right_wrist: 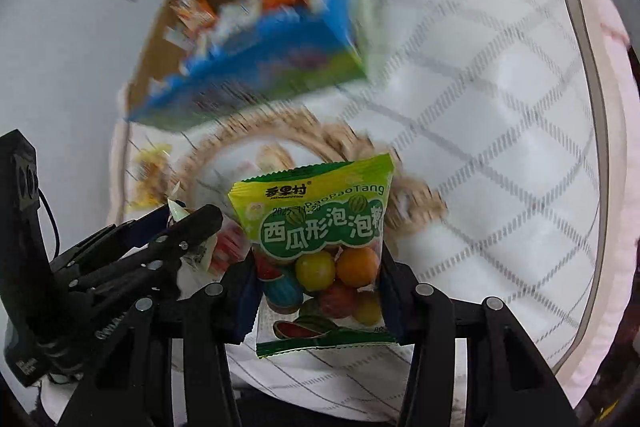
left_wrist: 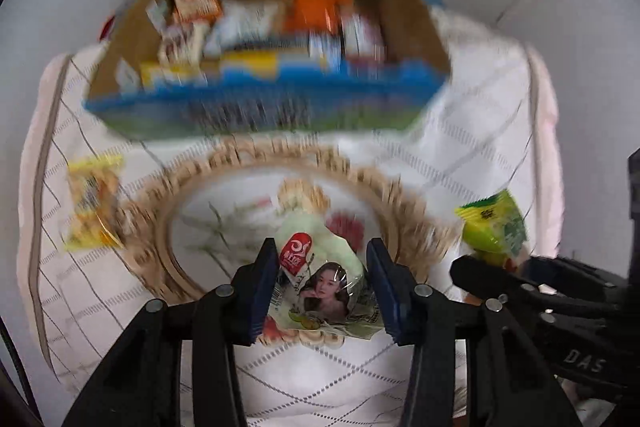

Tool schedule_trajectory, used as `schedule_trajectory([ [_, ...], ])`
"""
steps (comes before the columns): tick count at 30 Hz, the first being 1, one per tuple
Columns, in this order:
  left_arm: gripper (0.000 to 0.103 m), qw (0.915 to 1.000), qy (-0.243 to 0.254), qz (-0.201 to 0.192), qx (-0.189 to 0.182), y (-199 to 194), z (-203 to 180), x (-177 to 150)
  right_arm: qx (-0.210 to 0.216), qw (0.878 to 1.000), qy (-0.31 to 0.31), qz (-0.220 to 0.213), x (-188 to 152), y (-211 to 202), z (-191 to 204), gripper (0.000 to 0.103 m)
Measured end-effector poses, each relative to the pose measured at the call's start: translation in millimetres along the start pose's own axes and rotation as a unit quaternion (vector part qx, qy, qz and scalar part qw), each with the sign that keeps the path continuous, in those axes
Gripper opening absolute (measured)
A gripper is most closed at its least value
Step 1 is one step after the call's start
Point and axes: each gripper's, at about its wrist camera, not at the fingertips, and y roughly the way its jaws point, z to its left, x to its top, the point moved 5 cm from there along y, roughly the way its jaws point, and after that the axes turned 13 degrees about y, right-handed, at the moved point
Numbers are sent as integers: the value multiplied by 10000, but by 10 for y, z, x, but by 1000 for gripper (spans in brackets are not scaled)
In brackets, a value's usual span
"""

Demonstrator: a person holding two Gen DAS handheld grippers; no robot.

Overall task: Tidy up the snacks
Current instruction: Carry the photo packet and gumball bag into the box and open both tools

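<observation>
My left gripper [left_wrist: 322, 287] is shut on a pale green snack packet with a woman's portrait [left_wrist: 320, 279], held above the round woven-rim tray [left_wrist: 384, 195]. My right gripper [right_wrist: 320, 291] is shut on a green bubble-gum bag with coloured balls [right_wrist: 320, 239]; the bag also shows in the left wrist view [left_wrist: 494, 227] at the right. The blue cardboard box [left_wrist: 264, 103] behind the tray holds several snack packets. It also shows in the right wrist view [right_wrist: 256, 67]. A yellow snack packet [left_wrist: 94, 203] lies on the cloth left of the tray.
A white quilted cloth [left_wrist: 472, 131] covers the table, with a pink edge at the sides. A white wall stands behind the box. The left gripper shows at the left of the right wrist view [right_wrist: 176, 227]. Both views are motion-blurred.
</observation>
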Motion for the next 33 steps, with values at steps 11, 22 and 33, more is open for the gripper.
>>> schedule_trajectory([
  [11, 42, 9988, 72, -371, 303, -137, 880, 1297, -46, 9967, -98, -803, 1466, -246, 877, 52],
  [22, 42, 9987, 111, 369, 321, 809, 1419, 2272, -892, 9929, 226, -758, 2580, 435, 959, 52],
  [33, 70, 9973, 11, 713, 166, 1327, 1594, 2573, -1241, 9904, 269, -552, 2980, 801, 931, 66],
])
